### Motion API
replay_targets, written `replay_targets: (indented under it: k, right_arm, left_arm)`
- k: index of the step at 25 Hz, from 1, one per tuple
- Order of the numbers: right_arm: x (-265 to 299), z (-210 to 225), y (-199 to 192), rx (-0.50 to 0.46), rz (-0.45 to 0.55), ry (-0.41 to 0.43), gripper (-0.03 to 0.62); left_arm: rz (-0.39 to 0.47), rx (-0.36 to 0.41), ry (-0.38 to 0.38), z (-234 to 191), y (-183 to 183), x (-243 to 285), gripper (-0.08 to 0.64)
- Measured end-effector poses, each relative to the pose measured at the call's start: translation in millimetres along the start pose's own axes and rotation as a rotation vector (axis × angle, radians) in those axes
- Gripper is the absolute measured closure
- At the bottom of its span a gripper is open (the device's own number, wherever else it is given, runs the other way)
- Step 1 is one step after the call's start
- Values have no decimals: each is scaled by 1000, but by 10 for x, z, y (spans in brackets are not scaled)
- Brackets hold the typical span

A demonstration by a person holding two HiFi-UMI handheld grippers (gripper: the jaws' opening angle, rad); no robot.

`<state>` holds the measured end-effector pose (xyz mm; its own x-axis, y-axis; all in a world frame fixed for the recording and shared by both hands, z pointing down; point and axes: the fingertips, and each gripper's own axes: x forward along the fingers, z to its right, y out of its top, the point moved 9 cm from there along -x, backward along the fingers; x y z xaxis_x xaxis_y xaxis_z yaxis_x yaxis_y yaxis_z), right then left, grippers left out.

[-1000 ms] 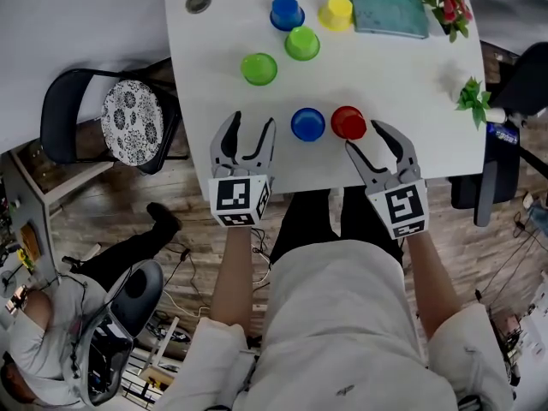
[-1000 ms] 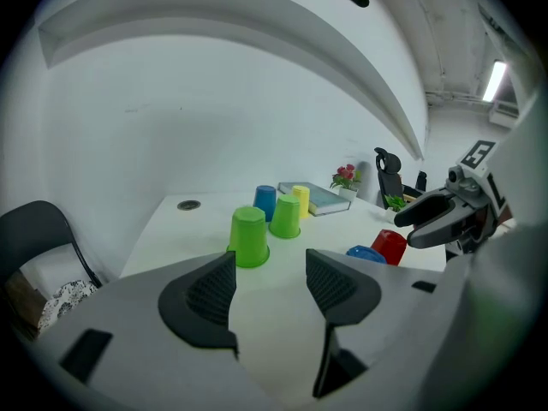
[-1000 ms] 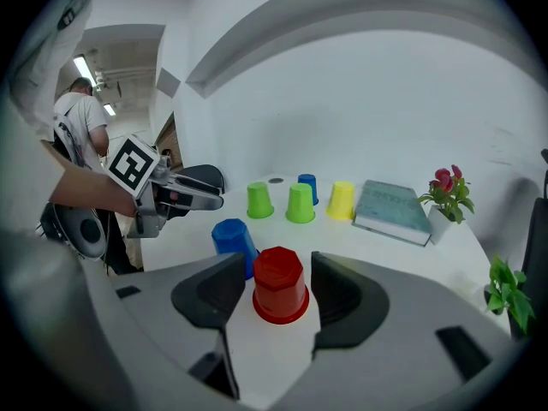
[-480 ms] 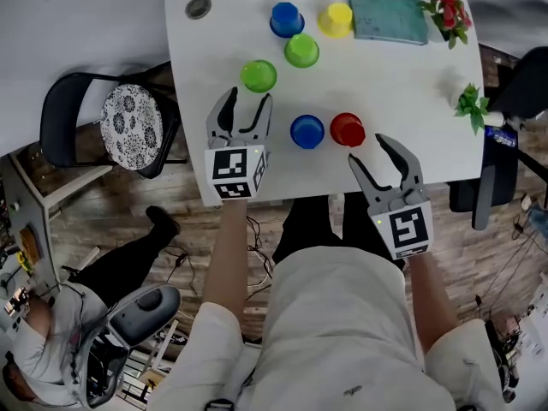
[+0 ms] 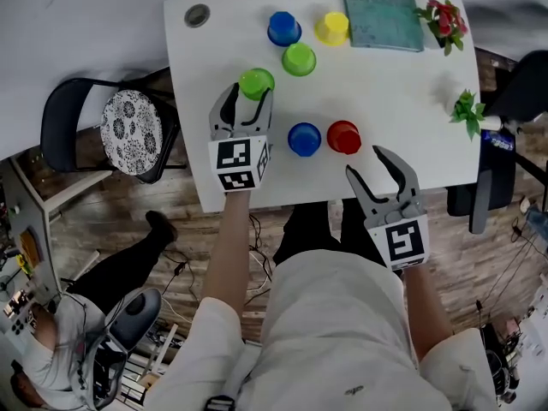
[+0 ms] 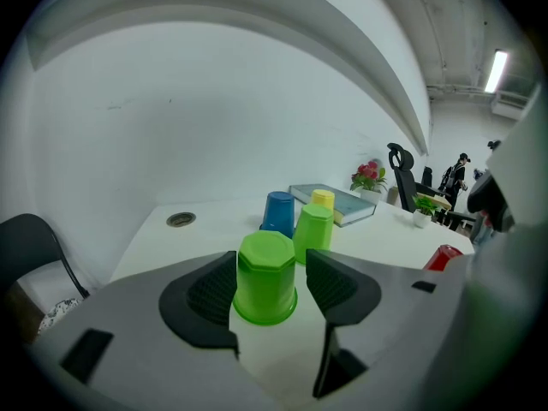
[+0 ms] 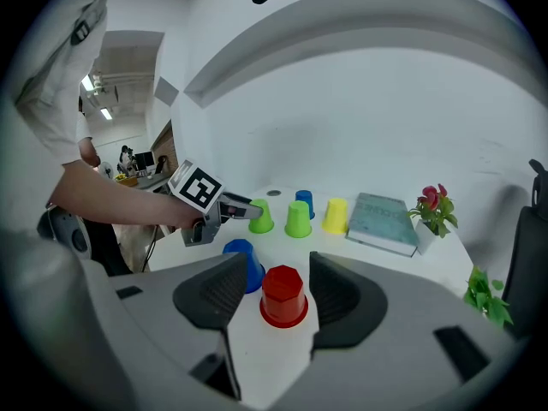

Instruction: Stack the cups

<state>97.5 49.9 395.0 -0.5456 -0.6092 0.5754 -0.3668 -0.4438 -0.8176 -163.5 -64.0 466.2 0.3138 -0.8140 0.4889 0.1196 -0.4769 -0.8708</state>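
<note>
Nearest us, the right hand-held gripper [image 5: 365, 161] hangs over the front edge of the tabletop [image 5: 402, 92]. It has drawn slightly back towards us over the last second, and its jaws have just been closing a little, though they are still wide apart and hold nothing. The red cup [image 5: 343, 136] stands upside down just ahead of its tips, in line with the gap but not between the pads, and the near blue cup [image 5: 304, 139] sits just to its left. The bigger change is on the other side. The left hand-held gripper [image 5: 249, 95], which a second ago hovered near the front edge, has travelled forward across the tabletop to the near green cup [image 5: 256, 83]. Its jaws now stand open on either side of that inverted cup. The left gripper view shows the cup between the pads, with a sliver of white showing on each flank, so we judge it framed but not yet gripped. That suggests the first pick is about to happen here, with a squeeze and a lift as the likely next step. Further back, the second green cup [image 5: 299, 58], the far blue cup [image 5: 283, 27] and the yellow cup [image 5: 331, 27] stand apart beside the book [image 5: 382, 7]. Nothing is stacked so far.
</note>
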Motion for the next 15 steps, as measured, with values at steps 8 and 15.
replay_targets:
  k: [8,15]
  right_arm:
    - [-25,49,17,15,6,-19,370]
    - [-35,69,42,9,6,-14,373]
  left_arm:
    - [13,21,16,-45,78,21,344]
    - [35,10,25,-22,107,-81,347]
